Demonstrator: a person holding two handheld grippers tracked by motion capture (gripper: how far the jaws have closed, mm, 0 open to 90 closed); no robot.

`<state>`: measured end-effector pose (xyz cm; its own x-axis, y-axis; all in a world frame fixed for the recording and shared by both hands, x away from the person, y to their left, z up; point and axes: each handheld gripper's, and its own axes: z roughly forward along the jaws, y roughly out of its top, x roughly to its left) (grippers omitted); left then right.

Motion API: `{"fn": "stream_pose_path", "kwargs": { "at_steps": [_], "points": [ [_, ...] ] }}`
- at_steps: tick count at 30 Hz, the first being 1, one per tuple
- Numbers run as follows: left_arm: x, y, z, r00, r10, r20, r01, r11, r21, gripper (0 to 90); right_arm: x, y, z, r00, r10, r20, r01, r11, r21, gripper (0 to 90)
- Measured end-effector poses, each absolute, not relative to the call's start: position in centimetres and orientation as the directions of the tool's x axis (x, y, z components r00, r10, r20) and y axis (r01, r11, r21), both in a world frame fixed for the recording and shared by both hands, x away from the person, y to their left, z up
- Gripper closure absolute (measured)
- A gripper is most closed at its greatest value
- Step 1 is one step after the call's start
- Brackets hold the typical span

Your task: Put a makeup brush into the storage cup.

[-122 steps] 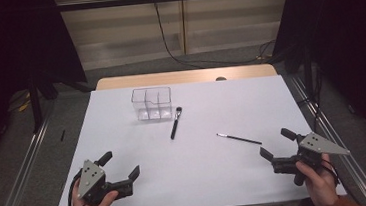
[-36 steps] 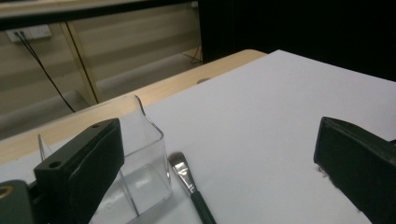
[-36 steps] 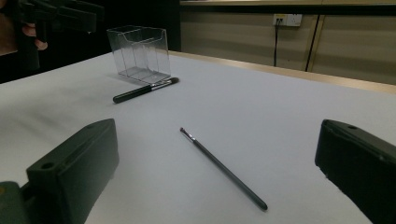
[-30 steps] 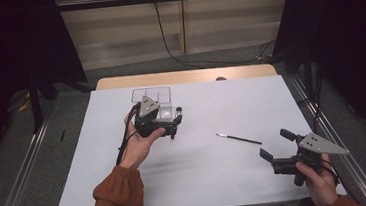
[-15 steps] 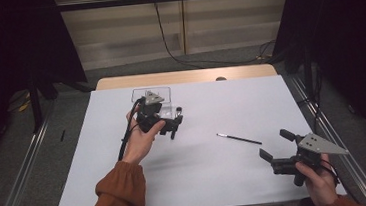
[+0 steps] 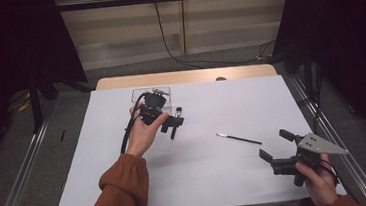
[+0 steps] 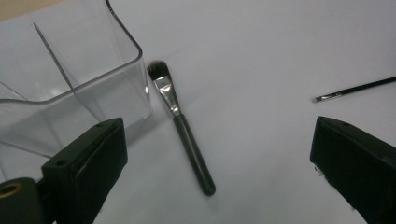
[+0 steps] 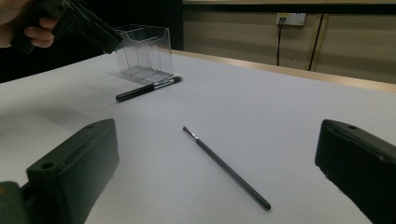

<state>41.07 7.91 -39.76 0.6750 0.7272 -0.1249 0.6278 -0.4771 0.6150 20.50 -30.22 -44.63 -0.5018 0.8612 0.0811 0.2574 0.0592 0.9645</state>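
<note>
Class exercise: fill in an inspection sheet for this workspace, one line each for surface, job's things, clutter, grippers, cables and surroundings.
Surface: white table top, bare wood strip at its far edge.
Job's things: thick makeup brush lying flat beside the clear divided organizer, bristles toward it; thin brush lying apart, nearer the right gripper.
Clutter: nothing seen.
Grippers: left gripper open, jaws either side of the thick makeup brush, above it; right gripper open, held low near the table's right corner.
Cables: black cable trailing from the left gripper.
Surroundings: dark curtains at both sides, wall socket with a lead, metal floor rails.
</note>
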Motion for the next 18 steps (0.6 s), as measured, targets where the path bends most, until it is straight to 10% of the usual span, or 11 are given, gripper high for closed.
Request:
{"fn": "stream_pose_path", "kwargs": {
  "at_steps": [18],
  "points": [
    [43.0, 6.1, -40.7, 0.676, 0.731, -0.092, 0.693, -0.59, 0.414, 4.6, 20.5, -30.2, -44.6, -0.504, 0.86, 0.082, 0.26, 0.06, 0.964, 0.0]
  ]
}}
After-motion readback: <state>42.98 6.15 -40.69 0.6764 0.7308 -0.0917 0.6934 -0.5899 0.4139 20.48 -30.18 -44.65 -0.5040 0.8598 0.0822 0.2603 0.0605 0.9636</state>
